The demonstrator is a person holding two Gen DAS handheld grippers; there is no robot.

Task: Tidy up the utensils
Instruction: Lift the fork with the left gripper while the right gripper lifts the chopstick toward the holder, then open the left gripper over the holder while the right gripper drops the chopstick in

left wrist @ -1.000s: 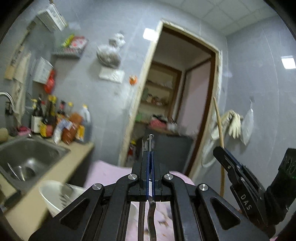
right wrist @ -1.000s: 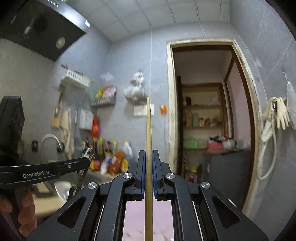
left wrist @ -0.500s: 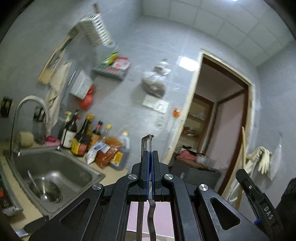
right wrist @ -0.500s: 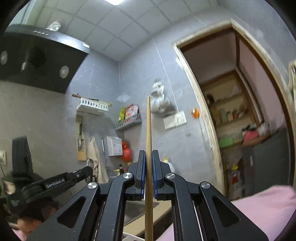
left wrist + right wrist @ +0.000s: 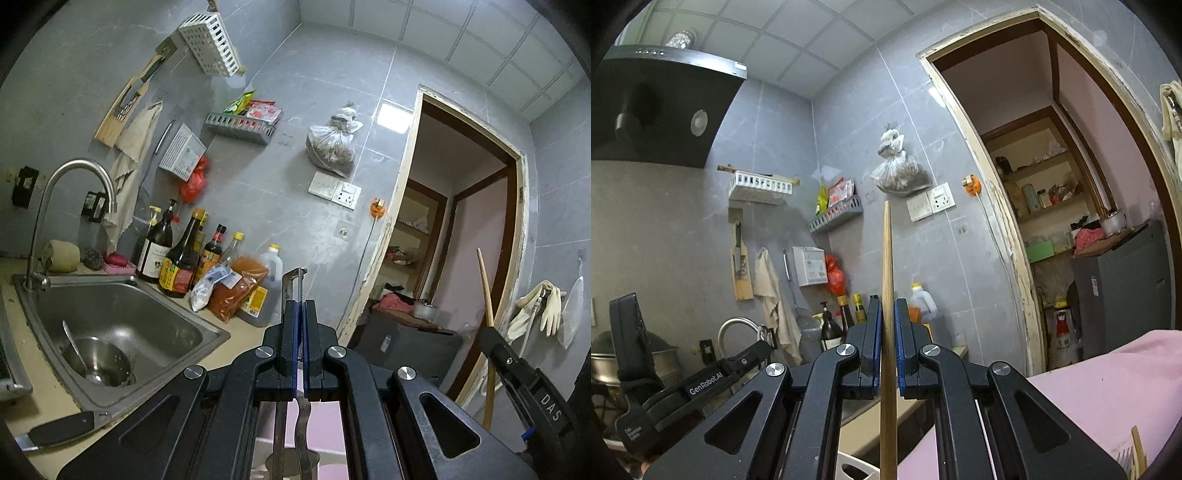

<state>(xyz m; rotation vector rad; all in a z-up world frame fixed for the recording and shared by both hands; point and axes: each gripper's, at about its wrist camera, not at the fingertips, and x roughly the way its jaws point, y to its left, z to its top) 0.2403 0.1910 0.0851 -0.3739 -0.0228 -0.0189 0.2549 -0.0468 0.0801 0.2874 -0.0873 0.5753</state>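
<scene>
A grey-tiled kitchen: a beige counter (image 5: 236, 334) runs along the wall with a steel sink (image 5: 122, 317) sunk into it, and a metal bowl (image 5: 98, 360) with a spoon (image 5: 75, 350) lies in the basin under a curved tap (image 5: 70, 177). Behind the sink stands a cluster of sauce bottles (image 5: 177, 254), an oil jug (image 5: 264, 291) and some packets. White and grey wall racks (image 5: 210, 44) hang above, beside a cloth (image 5: 135, 144) and a bagged bundle (image 5: 330, 146) over the switches. A black range hood (image 5: 661, 110) shows at the upper left of the right wrist view, and an open doorway (image 5: 461, 229) leads to shelves. A pink cloth (image 5: 1100, 391) covers the near surface. The left gripper (image 5: 300, 325) is pressed together on a thin metal utensil (image 5: 297, 284) with a toothed edge, whose tip sticks out past the pads and whose handle trails back beneath. The right gripper (image 5: 885, 332) is clamped on a wooden chopstick (image 5: 886, 258) that stands upright between its blue pads, high above the counter.
</scene>
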